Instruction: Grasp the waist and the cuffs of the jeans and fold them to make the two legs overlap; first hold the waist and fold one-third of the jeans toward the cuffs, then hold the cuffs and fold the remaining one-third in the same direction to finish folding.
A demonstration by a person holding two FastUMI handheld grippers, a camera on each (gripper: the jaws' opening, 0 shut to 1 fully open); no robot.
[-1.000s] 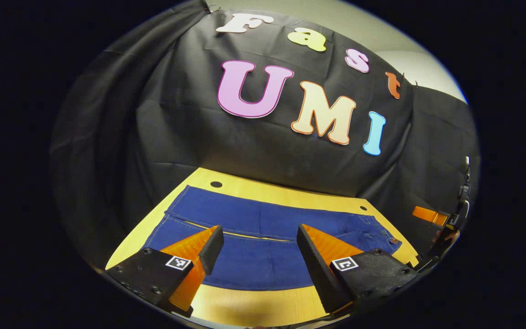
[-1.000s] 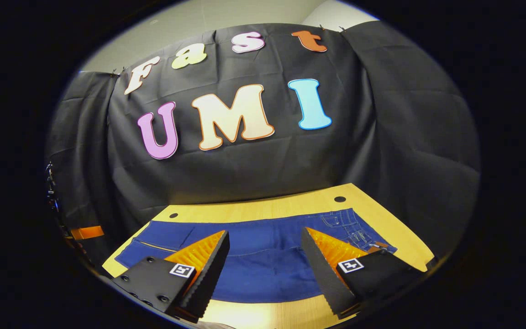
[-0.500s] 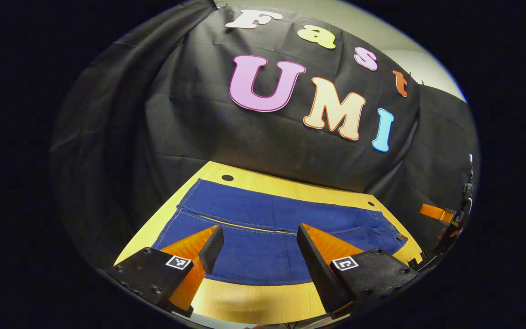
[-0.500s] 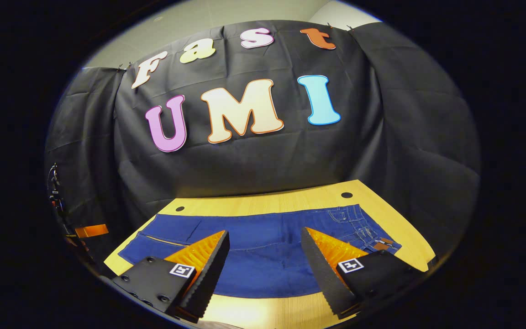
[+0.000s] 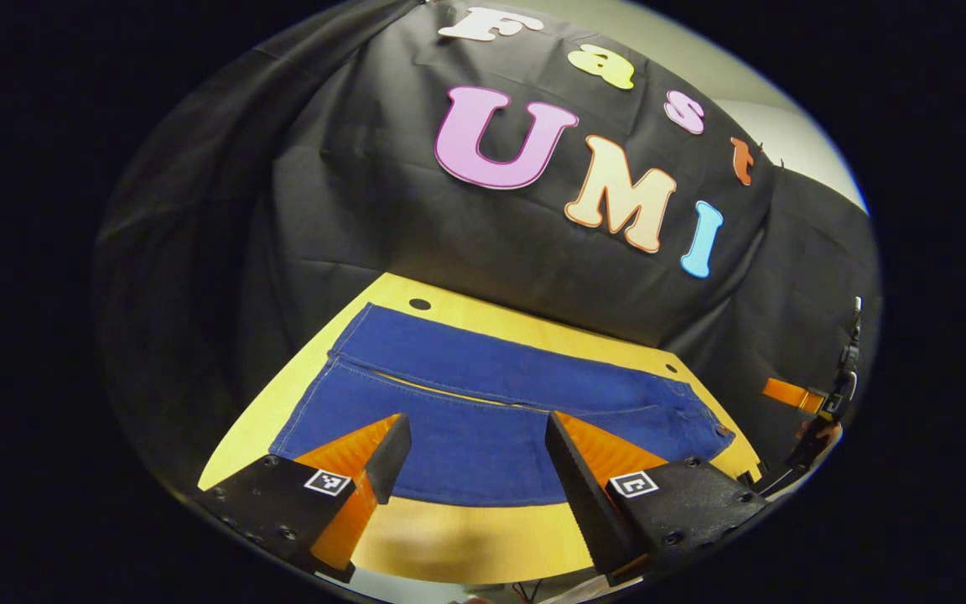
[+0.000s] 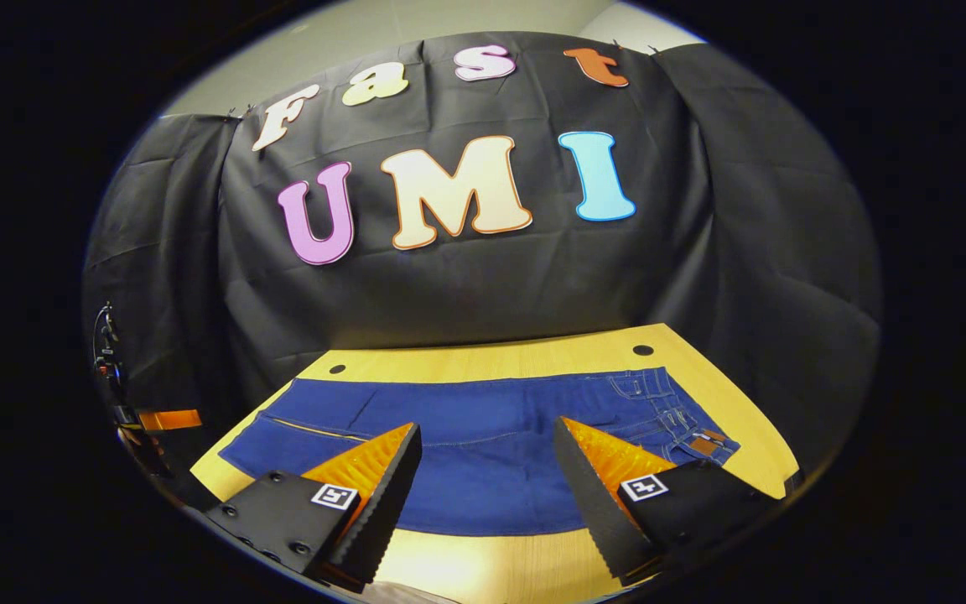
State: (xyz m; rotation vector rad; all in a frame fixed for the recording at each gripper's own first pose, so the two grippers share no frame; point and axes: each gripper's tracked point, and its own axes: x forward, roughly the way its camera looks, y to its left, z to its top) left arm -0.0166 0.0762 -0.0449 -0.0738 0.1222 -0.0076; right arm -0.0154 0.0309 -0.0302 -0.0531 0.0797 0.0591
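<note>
a: and here's the table [image 5: 458, 545], light wood, with the jeans [image 5: 483, 419] laid flat across it, legs running side to side, dark blue denim.

b: in the left gripper view the left gripper [image 5: 475, 470] hangs above the near edge of the denim, its 2 fingers spread wide with nothing between them. bare wood shows under the gap.

a: look at the cuffs [image 5: 328, 373], over on the left of that view, 1 leg lying just beyond the other with a thin slit of table between them. the waist [image 5: 714, 424] sits far right, close to the table's corner.

b: and off at the far right edge of the left gripper view there's the other gripper, a small strip of it against the black cloth wall [image 5: 366, 193], well apart from the denim.

a: switch to the right gripper view. the right gripper [image 6: 487, 474] is also parted wide, holding nothing, poised over the near hem side of the jeans [image 6: 483, 453].

b: the waist [image 6: 684, 419] is on the right there, belt loops and a small brown patch [image 6: 708, 445] visible next to the right finger.

a: 2 round holes [image 6: 642, 350] sit in the tabletop along the far edge, beyond the denim. neither claw is touching cloth as far as i can tell.
</note>
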